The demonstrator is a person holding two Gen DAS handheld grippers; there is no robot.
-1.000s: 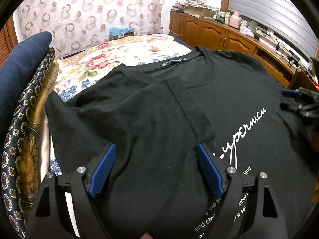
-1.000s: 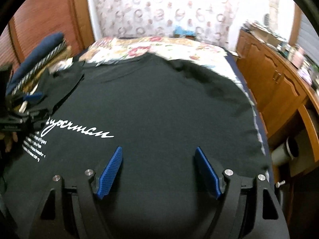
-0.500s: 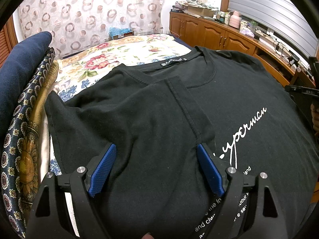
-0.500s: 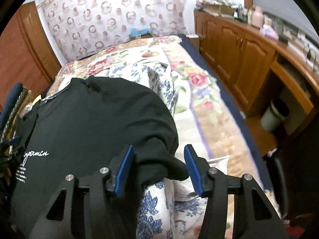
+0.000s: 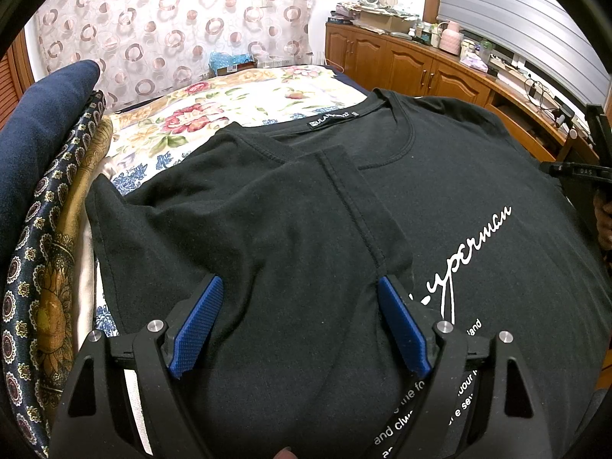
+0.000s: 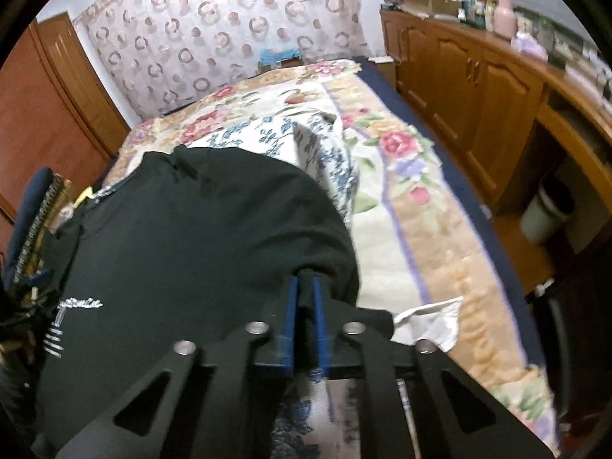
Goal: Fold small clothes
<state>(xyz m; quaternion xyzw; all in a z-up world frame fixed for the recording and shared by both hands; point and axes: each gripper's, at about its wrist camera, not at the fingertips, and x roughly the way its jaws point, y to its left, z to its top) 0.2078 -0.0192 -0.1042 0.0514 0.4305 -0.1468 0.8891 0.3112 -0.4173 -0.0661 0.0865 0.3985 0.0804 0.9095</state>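
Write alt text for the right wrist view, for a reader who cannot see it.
The right gripper is shut on the edge of a black T-shirt spread over a floral bedspread. Wooden cabinets line the right wall, and a patterned curtain hangs behind the bed.

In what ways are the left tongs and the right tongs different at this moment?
The left tongs are wide open, while the right tongs are shut on the shirt. The left tongs hold nothing and sit over the folded-in sleeve, while the right tongs pinch the shirt's edge on the opposite side. Both have blue pads and are at the same black shirt.
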